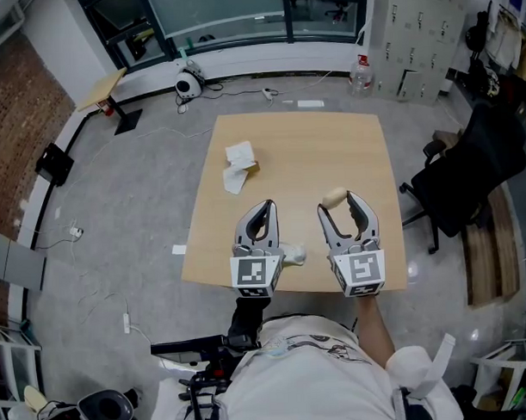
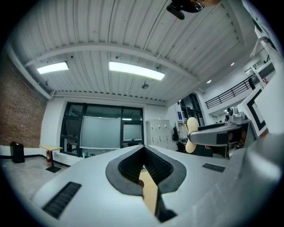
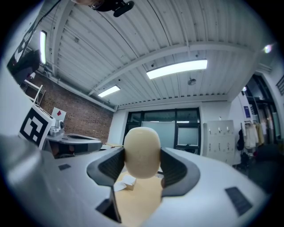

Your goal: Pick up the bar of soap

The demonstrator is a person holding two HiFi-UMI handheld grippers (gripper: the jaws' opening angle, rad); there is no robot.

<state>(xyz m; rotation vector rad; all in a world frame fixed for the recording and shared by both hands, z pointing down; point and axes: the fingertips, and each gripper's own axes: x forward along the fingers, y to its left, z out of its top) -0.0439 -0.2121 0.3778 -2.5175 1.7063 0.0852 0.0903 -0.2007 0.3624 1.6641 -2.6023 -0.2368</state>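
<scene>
A cream, oval bar of soap (image 1: 334, 196) is clamped between the tips of my right gripper (image 1: 336, 200), which is shut on it. The soap is held up above the near right part of the tan table (image 1: 329, 142). In the right gripper view the soap (image 3: 142, 152) fills the gap between the dark pads (image 3: 177, 170), standing on end. My left gripper (image 1: 264, 205) is level with it to the left, shut with nothing in it. The left gripper view shows its jaws (image 2: 143, 148) meeting at the tips, and the soap (image 2: 192, 133) off to the right.
Crumpled white paper with a small brown box (image 1: 238, 167) lies on the table's left half, also visible as the paper (image 3: 125, 182) below the soap. A black office chair (image 1: 469, 176) stands just right of the table. Grey floor with cables surrounds it.
</scene>
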